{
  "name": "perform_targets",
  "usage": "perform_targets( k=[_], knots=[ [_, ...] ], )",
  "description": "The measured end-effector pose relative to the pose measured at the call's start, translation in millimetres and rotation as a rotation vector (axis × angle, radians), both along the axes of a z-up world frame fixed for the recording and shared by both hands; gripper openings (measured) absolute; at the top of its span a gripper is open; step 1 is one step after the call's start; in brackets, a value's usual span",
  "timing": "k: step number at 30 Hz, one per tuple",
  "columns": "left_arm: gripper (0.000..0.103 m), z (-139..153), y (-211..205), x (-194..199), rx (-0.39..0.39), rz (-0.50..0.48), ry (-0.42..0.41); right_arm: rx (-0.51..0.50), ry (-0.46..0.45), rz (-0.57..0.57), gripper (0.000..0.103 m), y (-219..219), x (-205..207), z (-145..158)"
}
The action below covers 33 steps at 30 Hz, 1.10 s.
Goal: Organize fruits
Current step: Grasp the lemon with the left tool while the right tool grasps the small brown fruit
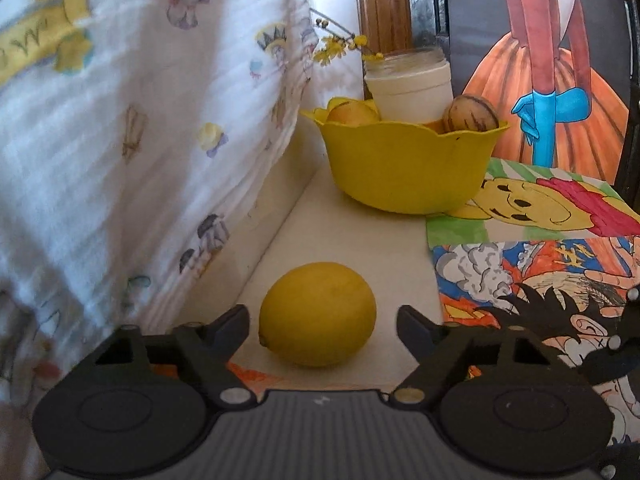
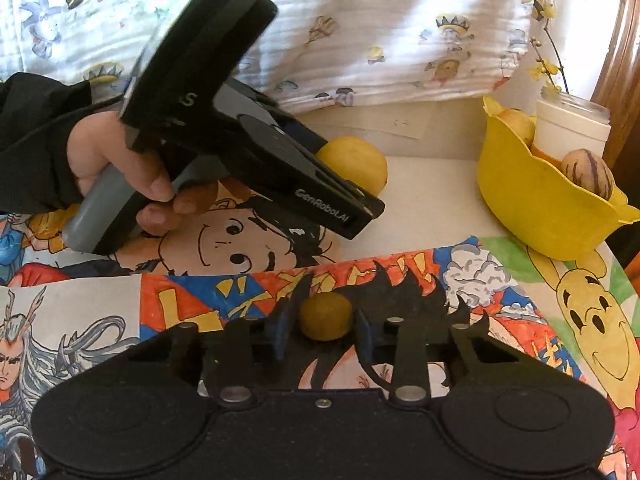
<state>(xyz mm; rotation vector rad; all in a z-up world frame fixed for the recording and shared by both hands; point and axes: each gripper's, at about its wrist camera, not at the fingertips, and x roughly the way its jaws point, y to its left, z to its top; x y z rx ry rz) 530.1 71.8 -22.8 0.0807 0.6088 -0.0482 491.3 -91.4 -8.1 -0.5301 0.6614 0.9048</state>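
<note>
Plainly, the lemon (image 1: 317, 314) lies on the shelf between the left gripper's (image 1: 322, 322) spread fingers, untouched; round, it may roll off. The right gripper (image 2: 321, 326) pinches a small fruit (image 2: 326, 317); the bowl (image 1: 404, 160) sits beyond.

1 lemon (image 1: 317, 314), 1 bowl (image 1: 404, 168), 1 jar (image 1: 412, 92).

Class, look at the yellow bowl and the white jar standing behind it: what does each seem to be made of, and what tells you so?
Yellow bowl: probably plastic, matte; one even colour, thin scalloped rim. White jar: likely plastic or frosted glass, semi-matte; threaded neck, translucent rim.
</note>
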Motion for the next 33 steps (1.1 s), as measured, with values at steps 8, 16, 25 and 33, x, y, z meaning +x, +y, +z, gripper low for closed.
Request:
perform_targets(
  k=[8, 16, 25, 33],
  knots=[
    [0.065, -3, 8, 3, -0.05, 0.023, 0.041, 0.012, 0.012, -0.015, 0.032, -2, -1, 0],
    [0.064, 0, 2, -11, -0.065, 0.007, 0.078, -0.007, 0.023, -0.033, 0.031, -10, -9, 5],
    [0.064, 16, -8, -57, -0.114, -0.02, 0.08, 0.032, 0.007, -0.055, 0.031, -28, -42, 28],
    [0.064, 44, -26, -113, -0.168, -0.064, 0.017, 0.08, -0.018, -0.093, 0.031, -54, -88, 59]
  ],
)
